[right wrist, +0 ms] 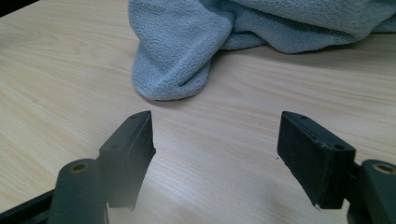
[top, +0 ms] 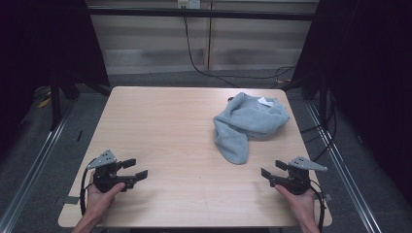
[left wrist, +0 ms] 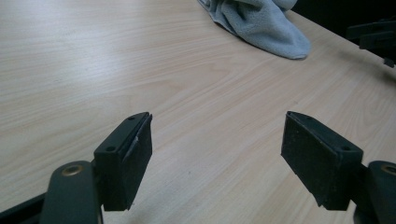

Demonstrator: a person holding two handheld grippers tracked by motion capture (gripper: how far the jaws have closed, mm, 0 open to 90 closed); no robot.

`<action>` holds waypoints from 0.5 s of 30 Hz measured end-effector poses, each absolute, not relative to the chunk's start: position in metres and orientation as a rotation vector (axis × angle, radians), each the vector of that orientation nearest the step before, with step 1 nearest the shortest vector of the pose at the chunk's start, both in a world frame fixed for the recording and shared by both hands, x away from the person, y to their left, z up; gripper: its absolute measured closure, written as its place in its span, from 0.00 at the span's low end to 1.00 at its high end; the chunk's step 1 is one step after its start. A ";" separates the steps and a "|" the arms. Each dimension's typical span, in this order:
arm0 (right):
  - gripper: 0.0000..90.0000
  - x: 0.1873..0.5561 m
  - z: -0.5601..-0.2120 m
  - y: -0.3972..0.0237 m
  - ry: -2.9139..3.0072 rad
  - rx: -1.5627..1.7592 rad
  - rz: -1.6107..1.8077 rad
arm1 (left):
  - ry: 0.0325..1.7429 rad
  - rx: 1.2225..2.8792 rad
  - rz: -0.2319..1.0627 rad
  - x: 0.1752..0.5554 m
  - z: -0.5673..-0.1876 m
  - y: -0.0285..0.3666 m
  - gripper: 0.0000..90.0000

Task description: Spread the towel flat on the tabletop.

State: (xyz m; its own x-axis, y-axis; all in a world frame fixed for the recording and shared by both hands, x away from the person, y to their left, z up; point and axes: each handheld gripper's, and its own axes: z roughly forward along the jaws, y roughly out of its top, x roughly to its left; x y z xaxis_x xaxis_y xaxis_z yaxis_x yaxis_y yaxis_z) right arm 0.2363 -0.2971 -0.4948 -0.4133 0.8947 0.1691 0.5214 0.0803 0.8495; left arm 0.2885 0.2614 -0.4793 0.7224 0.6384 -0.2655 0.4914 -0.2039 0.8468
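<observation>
A crumpled light-blue fleece cloth [top: 248, 122] lies on the right half of the wooden table [top: 165, 126], with a small white tag at its far edge. My left gripper [top: 135, 169] rests near the front left corner, open, nothing between its jaws, pointing toward the table's middle. My right gripper [top: 273, 169] sits near the front right corner, open and holding nothing, a short way in front of the cloth's near end. In the left gripper view the cloth [left wrist: 261, 23] lies far ahead at the top. The cloth's near fold [right wrist: 177, 56] sits just beyond the jaws in the right gripper view.
Bare light wood spreads between the two grippers and across the table's left half. Black cables [top: 199, 63] run over the grey floor behind the table. Metal rails [top: 34, 155] flank both sides. The other gripper [left wrist: 373, 39] shows at the top right of the left gripper view.
</observation>
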 end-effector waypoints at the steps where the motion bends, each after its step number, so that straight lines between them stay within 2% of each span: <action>1: 0.29 0.236 -0.495 -0.297 1.973 1.399 1.275 | 0.884 1.850 0.166 0.289 -0.480 0.262 0.27; 15: 0.45 0.238 -0.487 -0.287 2.074 1.389 1.329 | 0.891 1.863 0.166 0.287 -0.480 0.262 0.28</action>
